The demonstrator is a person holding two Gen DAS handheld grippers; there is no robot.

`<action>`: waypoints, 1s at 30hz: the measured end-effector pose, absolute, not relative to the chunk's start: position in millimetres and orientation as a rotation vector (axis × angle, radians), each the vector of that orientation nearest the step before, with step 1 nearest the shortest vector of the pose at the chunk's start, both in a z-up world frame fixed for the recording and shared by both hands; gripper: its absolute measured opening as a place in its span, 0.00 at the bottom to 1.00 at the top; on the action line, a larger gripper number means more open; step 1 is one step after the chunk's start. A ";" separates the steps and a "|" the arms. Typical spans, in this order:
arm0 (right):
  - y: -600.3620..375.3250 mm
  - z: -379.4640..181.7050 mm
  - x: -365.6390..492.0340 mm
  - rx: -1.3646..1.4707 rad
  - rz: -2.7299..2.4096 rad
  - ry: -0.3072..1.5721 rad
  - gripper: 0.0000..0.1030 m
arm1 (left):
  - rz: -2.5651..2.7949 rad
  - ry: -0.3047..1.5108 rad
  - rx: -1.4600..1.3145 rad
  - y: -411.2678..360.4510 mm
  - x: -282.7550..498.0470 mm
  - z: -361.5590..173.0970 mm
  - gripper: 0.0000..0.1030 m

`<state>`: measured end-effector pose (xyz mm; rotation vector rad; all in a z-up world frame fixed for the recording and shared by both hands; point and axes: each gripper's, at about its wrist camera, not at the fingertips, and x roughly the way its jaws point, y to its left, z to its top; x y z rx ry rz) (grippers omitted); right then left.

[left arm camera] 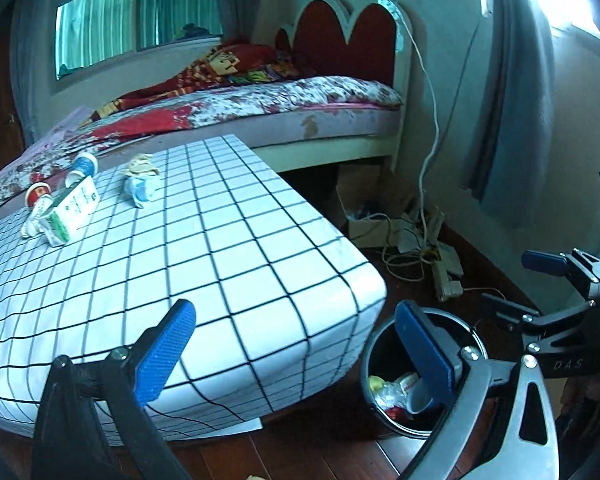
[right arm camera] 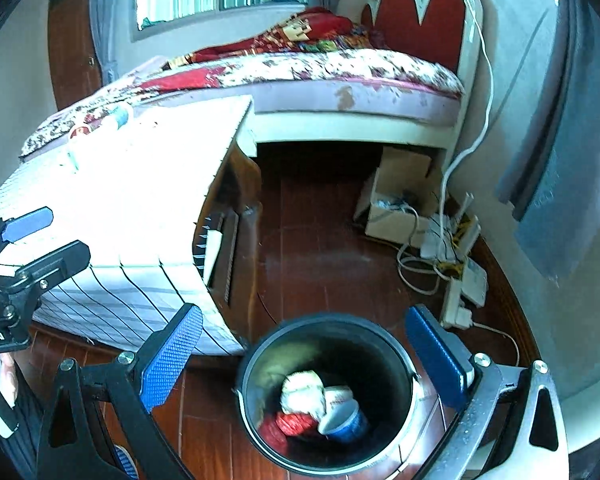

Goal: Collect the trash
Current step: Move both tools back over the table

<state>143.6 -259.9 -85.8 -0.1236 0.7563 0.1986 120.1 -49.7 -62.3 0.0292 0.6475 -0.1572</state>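
**Bedroom, checked table by the bed**

You're holding the right gripper [right arm camera: 304,356] spread wide, empty, directly over the black bin [right arm camera: 260,356]. Left gripper [left arm camera: 296,352] also gaping, empty. Milk carton [left arm camera: 70,212] and wrappers [left arm camera: 142,184] are lying far ahead-left of it.

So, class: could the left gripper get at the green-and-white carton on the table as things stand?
Probably yes. The left gripper is open and empty, and the checked table between it and the carton is bare. Cups crowd only the carton's far side.
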 end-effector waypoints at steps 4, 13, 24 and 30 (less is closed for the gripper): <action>-239.6 -75.6 147.1 -0.108 0.224 0.731 0.99 | -0.115 0.637 0.011 -28.3 121.2 -58.5 0.98; -174.0 -62.7 157.0 -0.132 0.290 0.688 0.99 | -0.014 0.624 -0.040 31.8 119.0 -57.2 0.99; -89.6 -61.7 174.6 -0.143 0.397 0.674 0.99 | 0.133 0.622 -0.089 117.9 117.3 -55.0 0.99; -46.4 -58.6 195.1 -0.138 0.458 0.672 0.99 | 0.192 0.649 -0.086 152.2 128.7 -56.5 0.99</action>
